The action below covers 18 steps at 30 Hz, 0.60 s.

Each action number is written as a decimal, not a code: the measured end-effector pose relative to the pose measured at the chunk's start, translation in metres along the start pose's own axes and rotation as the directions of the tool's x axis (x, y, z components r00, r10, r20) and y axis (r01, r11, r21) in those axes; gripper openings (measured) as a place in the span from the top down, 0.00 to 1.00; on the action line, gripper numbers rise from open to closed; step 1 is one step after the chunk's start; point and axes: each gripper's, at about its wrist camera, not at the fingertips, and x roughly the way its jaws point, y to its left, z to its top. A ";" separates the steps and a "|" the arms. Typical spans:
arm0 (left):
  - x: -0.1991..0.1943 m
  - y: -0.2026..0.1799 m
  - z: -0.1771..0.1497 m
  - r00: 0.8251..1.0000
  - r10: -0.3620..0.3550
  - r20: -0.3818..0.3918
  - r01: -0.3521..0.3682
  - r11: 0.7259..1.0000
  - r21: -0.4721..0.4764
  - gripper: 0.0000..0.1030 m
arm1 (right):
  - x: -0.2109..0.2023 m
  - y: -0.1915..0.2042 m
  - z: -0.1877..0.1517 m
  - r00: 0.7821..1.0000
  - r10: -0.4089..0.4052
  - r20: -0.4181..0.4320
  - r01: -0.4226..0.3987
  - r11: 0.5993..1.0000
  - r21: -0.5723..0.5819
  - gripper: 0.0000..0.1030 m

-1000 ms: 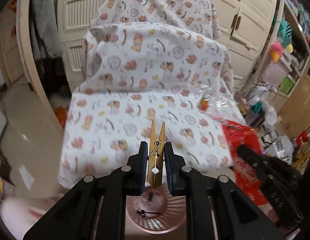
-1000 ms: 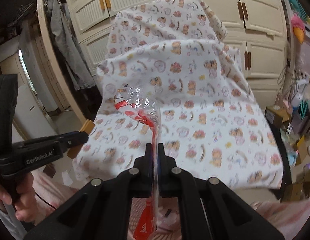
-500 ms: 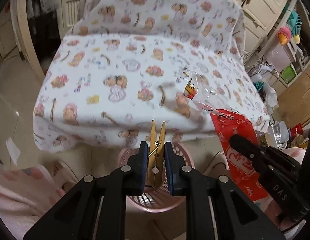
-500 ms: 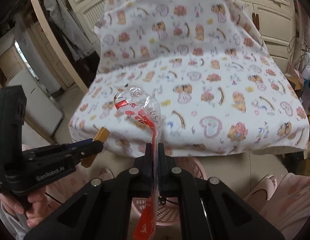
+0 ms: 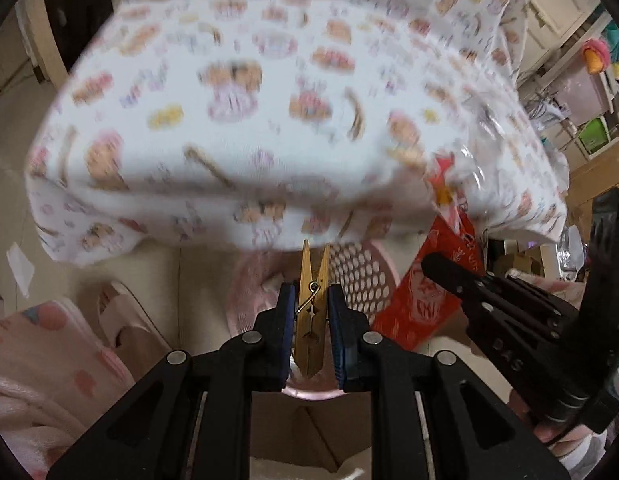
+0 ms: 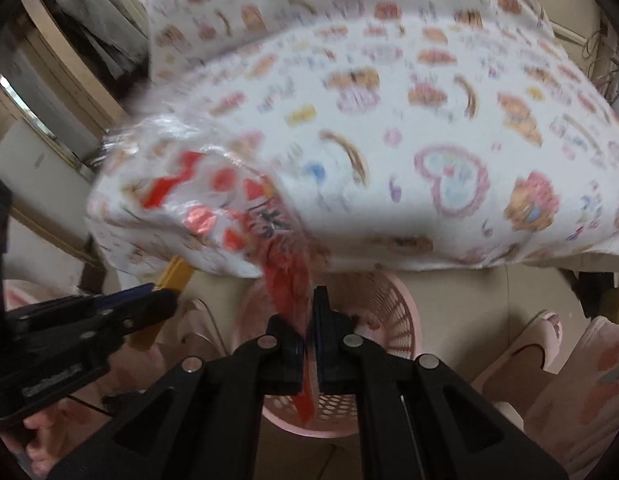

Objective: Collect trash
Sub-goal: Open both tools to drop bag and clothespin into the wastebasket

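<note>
Below the front edge of the cartoon-print cloth-covered worktop (image 5: 237, 128) stands a pink perforated plastic basket (image 6: 393, 320); centre both loads over its mouth before releasing, left gripper (image 5: 311, 320) jaws clamped on a wooden clothespin (image 5: 310, 312), right gripper (image 6: 307, 344) jaws shut on a red-and-clear plastic wrapper (image 6: 245, 208).

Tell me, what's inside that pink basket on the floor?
Little shows. The pink basket has perforated walls, and its opening is mostly hidden by the right gripper, the red and clear wrapper it holds, and blur.

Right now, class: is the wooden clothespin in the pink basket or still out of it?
Out. The left gripper is shut on the wooden clothespin, holding it above the pink basket.
</note>
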 end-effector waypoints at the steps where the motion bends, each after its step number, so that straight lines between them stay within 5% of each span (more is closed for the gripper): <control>1: 0.008 0.001 -0.002 0.999 -0.007 -0.033 0.007 1.000 -0.006 0.85 | 0.005 -0.002 -0.001 1.000 -0.010 -0.014 0.010 1.000 0.006 0.96; 6: 0.052 0.007 -0.011 0.987 0.052 -0.152 -0.054 0.998 -0.015 0.85 | 0.040 -0.015 -0.011 0.993 -0.021 -0.120 0.027 0.998 0.053 0.96; 10: 0.081 0.018 -0.012 0.972 -0.024 -0.233 0.006 0.997 -0.078 0.85 | 0.062 -0.028 -0.016 0.982 -0.041 -0.182 0.056 0.995 0.080 0.96; 14: 0.098 0.029 -0.018 0.960 0.021 -0.278 -0.050 0.994 -0.096 0.85 | 0.075 -0.041 -0.019 0.975 -0.022 -0.220 0.052 0.990 0.128 0.96; 18: 0.095 0.027 -0.019 0.960 0.024 -0.278 -0.048 0.995 -0.082 0.73 | 0.075 -0.045 -0.019 0.976 -0.013 -0.219 0.046 0.988 0.148 0.69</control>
